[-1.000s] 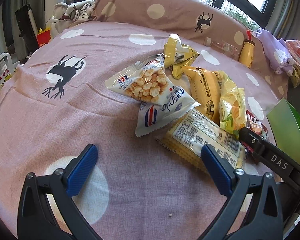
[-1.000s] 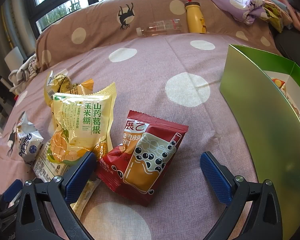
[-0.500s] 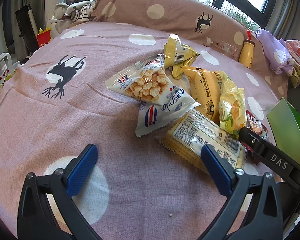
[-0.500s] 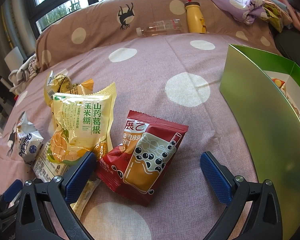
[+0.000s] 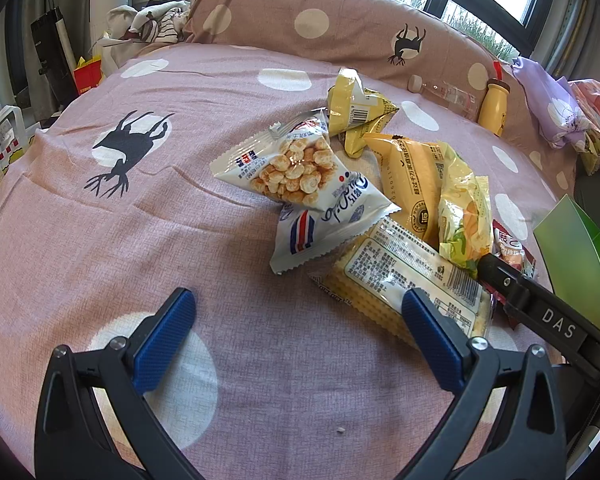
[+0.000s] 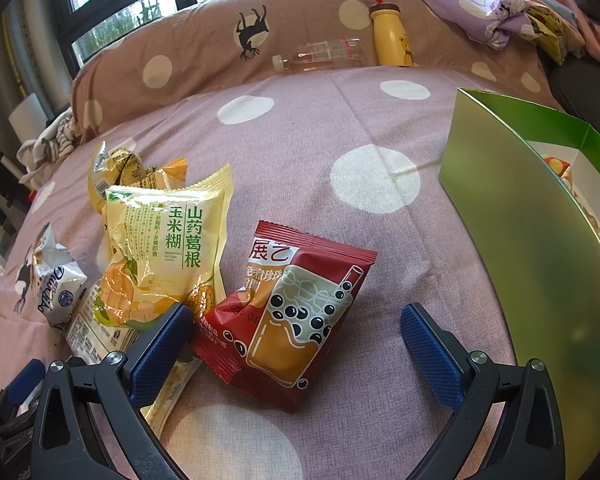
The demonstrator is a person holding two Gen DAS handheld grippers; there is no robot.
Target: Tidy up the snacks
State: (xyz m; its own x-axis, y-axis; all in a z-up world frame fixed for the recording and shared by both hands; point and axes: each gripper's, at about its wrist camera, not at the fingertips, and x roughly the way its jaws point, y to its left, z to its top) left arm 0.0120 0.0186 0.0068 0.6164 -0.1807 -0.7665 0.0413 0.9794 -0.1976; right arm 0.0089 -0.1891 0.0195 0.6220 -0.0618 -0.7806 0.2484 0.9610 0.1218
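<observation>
Left gripper (image 5: 298, 314): jaws apart, empty, low at 6 o'clock, cracker pack (image 5: 408, 284) beside its right finger. Right gripper (image 6: 294, 330): jaws apart, straddling the red milk-tea packet (image 6: 296, 312), apparently for pickup. Green box (image 6: 528, 216) waits at 3 o'clock.

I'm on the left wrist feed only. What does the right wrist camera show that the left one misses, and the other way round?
Only the right wrist view shows inside the green box, where something already lies, and the milk tea packet whole between the open right gripper.

Only the left wrist view shows the white puff bags fully, ahead of the open left gripper.

Both show the cracker pack, yellow bottle and pink spotted bedcover.
</observation>
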